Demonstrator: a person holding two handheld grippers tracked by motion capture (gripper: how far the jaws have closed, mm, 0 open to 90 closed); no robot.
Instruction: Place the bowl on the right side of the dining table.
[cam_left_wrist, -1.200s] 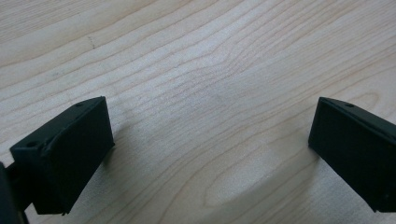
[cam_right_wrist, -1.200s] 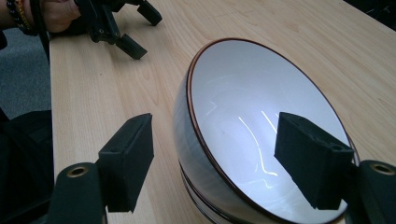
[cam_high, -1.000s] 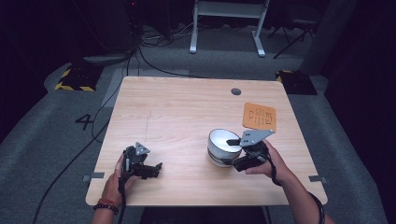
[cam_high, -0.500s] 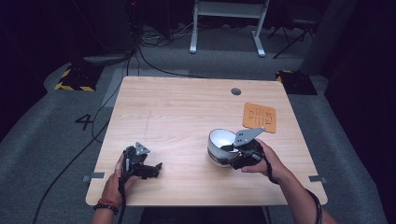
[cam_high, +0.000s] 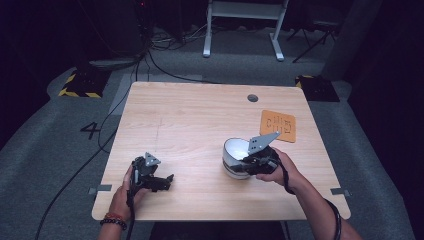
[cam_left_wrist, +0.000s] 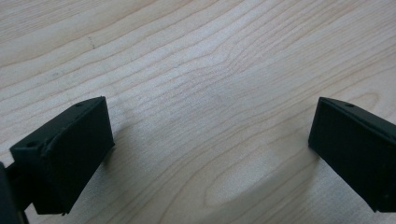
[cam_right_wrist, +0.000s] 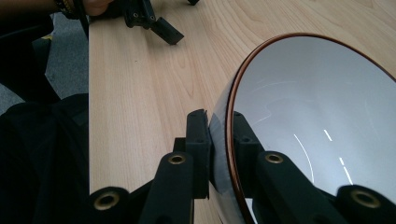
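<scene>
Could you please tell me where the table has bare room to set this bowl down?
The table's far left half is bare, from the cable hole to the left claw. It is crowded near right, where the orange mat sits beside the bowl and right claw.

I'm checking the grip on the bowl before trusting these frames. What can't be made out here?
- Bowl: its far rim and base are cut off by the right gripper view's edges.
- Orange mat: its pattern is too small in the high view.
- Right gripper: in the high view, its grey plate and the hand cover the jaws on the rim.
</scene>
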